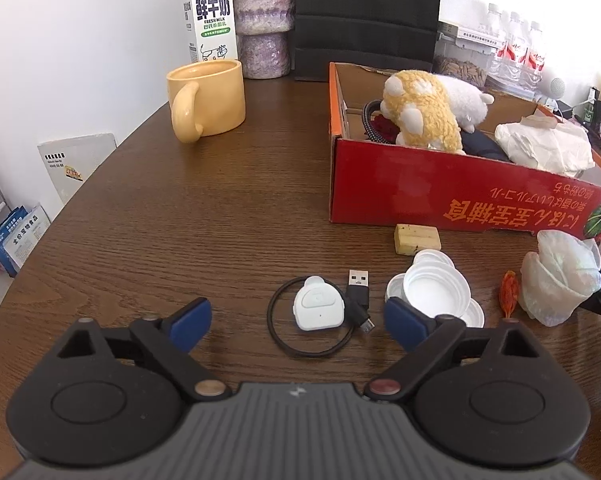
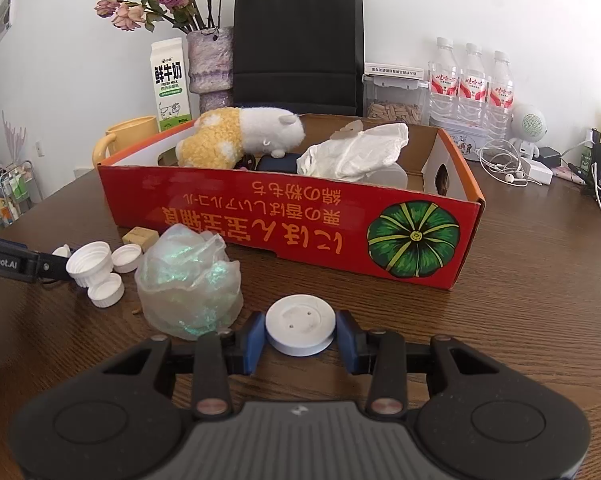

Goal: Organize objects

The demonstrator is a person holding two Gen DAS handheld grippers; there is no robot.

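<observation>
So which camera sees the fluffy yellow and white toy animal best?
The right wrist view: the plush toy lies sideways in the red box, body and white head both showing. The left wrist view catches it from its yellow end, so the white head is mostly hidden behind.

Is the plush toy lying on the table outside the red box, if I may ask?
No, the plush toy lies inside the red box.

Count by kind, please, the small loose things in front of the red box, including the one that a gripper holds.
White bottle caps: 4
Tan block: 1
Crumpled plastic film: 1
White disc: 1
White device: 1
Black USB cable: 1
Orange scrap: 1
Total: 10
</observation>
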